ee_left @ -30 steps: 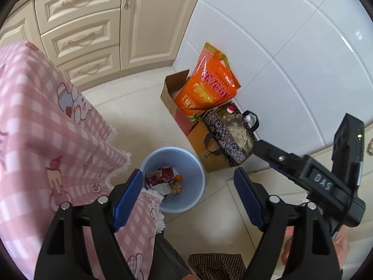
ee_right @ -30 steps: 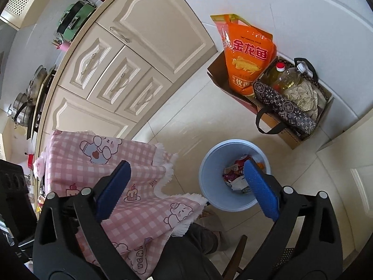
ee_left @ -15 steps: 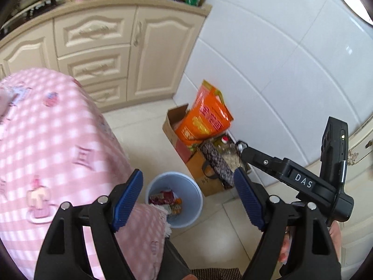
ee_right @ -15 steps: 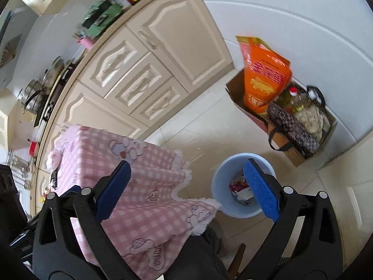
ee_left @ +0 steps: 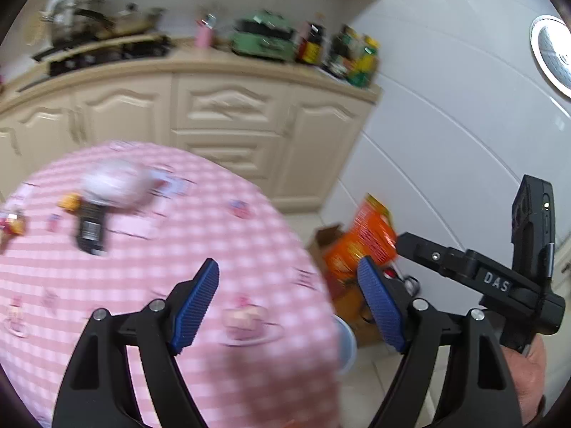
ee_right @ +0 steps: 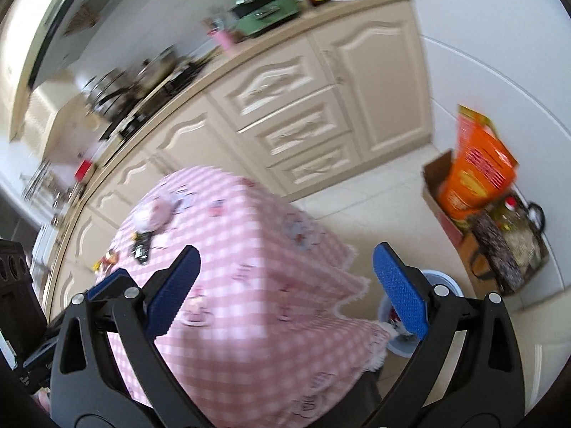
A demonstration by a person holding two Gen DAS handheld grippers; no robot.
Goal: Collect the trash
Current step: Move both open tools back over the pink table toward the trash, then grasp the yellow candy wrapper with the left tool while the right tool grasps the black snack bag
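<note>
Both views are blurred by motion. My left gripper [ee_left: 289,303] is open and empty above the pink checked tablecloth [ee_left: 150,285]. On the cloth at the far left lie a black wrapper [ee_left: 91,230], a crumpled white piece [ee_left: 110,183] and small orange and red scraps [ee_left: 69,201]. My right gripper [ee_right: 285,289] is open and empty above the same cloth [ee_right: 249,249]; the black wrapper [ee_right: 141,248] and white piece [ee_right: 151,214] show far left. The blue bin [ee_right: 442,281] stands on the floor beside the table, mostly hidden; its rim [ee_left: 348,344] shows in the left view.
Cream cabinets [ee_left: 228,125] with a cluttered counter [ee_left: 264,37] run along the back. A cardboard box [ee_right: 437,178] with an orange bag [ee_right: 478,171] and a patterned tote [ee_right: 499,246] stand by the white wall. The right gripper's body [ee_left: 499,278] is close on the right.
Both grippers have swung up from the bin on the floor toward the tabletop. The trash on the cloth has come into view and the bin has slid to the edge.
</note>
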